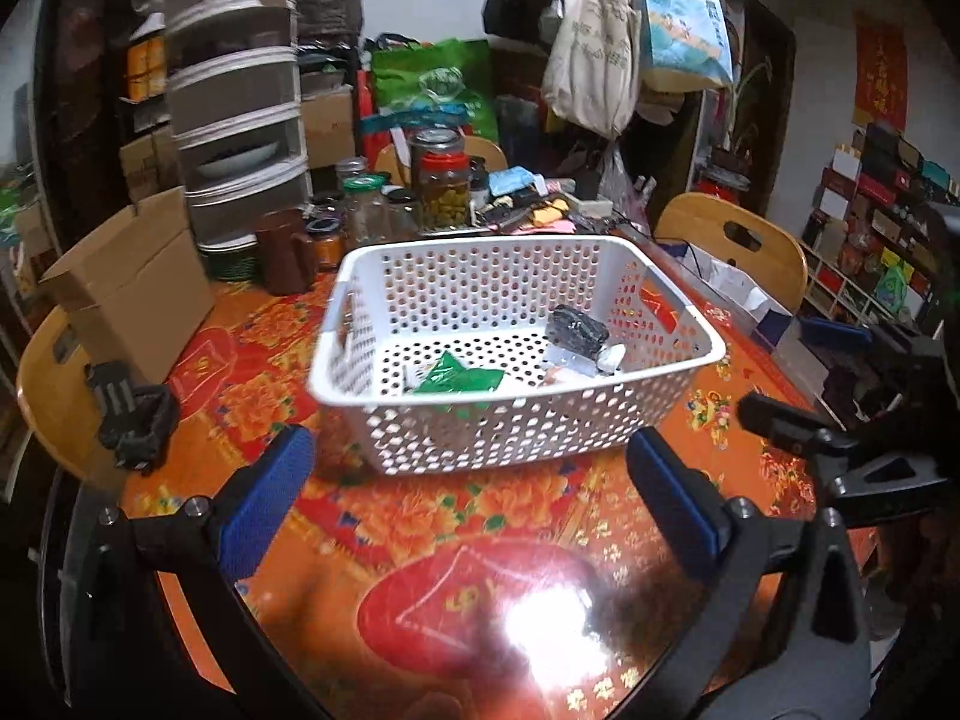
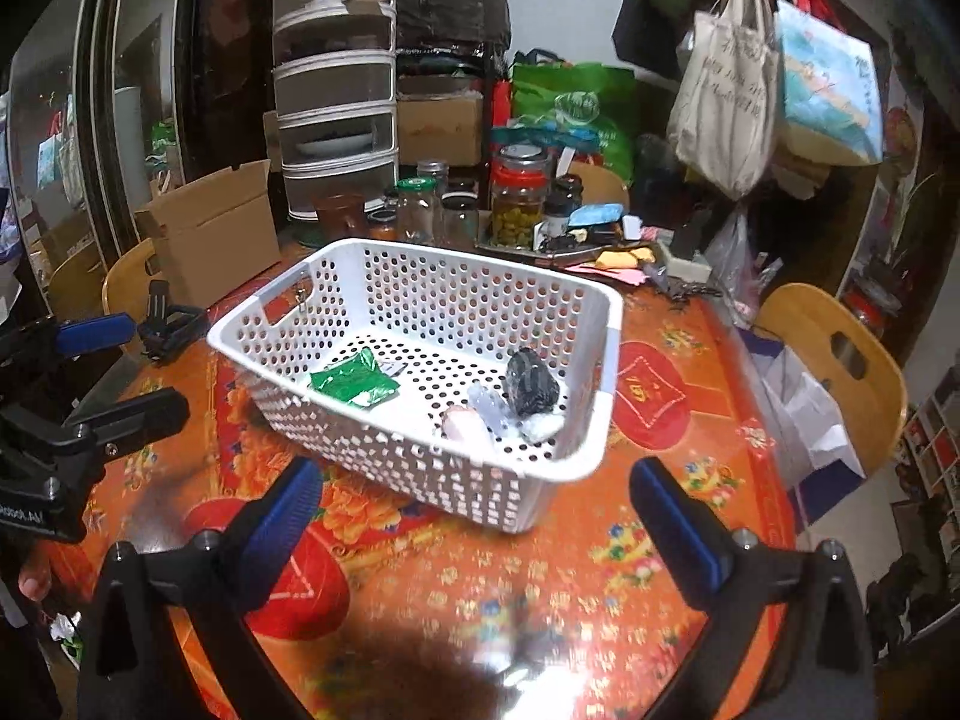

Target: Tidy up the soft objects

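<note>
While both the left gripper (image 1: pixel 471 501) and right gripper (image 2: pixel 474 519) are hovering open and empty, either is risking nudging the light basket (image 1: pixel 384 420) across the glossy worktop (image 1: pixel 480 570).

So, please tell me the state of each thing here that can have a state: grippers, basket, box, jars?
left gripper: open, holding nothing
right gripper: open, holding nothing
white basket: upright, partly filled
green packet: lying flat inside the basket
black bundle: inside the basket, at one end
cardboard box: flaps open
olive jar: lid on, mostly full

Perforated plastic basket (image 1: pixel 516 426), glossy tablecloth (image 1: pixel 480 540)
</note>
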A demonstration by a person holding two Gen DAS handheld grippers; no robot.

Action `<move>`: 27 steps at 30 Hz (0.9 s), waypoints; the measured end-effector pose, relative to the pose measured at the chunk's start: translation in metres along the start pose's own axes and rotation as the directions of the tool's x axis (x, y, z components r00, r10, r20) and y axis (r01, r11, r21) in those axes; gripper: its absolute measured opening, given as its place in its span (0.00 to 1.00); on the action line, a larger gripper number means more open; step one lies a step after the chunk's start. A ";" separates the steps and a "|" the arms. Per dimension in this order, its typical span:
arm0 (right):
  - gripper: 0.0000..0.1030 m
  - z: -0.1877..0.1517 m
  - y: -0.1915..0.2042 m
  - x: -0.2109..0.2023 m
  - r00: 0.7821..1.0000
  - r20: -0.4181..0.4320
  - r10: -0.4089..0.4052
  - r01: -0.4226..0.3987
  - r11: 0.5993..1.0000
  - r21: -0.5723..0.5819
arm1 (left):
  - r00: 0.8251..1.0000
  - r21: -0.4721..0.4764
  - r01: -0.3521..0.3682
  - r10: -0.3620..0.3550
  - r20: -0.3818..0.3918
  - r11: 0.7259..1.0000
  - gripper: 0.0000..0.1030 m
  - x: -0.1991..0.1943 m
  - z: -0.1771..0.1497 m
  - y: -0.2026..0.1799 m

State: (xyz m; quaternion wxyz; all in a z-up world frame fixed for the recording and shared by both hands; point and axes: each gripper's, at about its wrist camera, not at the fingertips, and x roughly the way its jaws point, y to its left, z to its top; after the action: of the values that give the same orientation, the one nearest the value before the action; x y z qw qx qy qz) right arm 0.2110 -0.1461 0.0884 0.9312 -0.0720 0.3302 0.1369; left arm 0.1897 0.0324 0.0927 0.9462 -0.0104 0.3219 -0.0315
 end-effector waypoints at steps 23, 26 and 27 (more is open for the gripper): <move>0.99 -0.131 0.044 -0.134 0.989 0.137 -0.057 0.049 0.997 0.060 | 0.986 0.010 -0.039 0.037 0.160 0.999 1.00 -0.176 -0.137 -0.031; 0.99 -0.135 0.043 -0.149 0.984 0.162 -0.068 0.055 0.995 0.081 | 0.986 0.010 -0.038 0.036 0.164 0.999 1.00 -0.188 -0.145 -0.036; 0.99 -0.135 0.043 -0.152 0.984 0.166 -0.069 0.056 0.995 0.082 | 0.986 0.007 -0.042 0.040 0.163 0.999 1.00 -0.190 -0.145 -0.036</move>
State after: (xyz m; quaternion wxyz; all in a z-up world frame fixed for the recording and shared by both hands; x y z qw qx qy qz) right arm 0.0044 -0.1675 0.0789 0.9617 -0.0343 0.2526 0.1003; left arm -0.0505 0.0091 0.0945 0.9699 -0.0015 0.2432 -0.0129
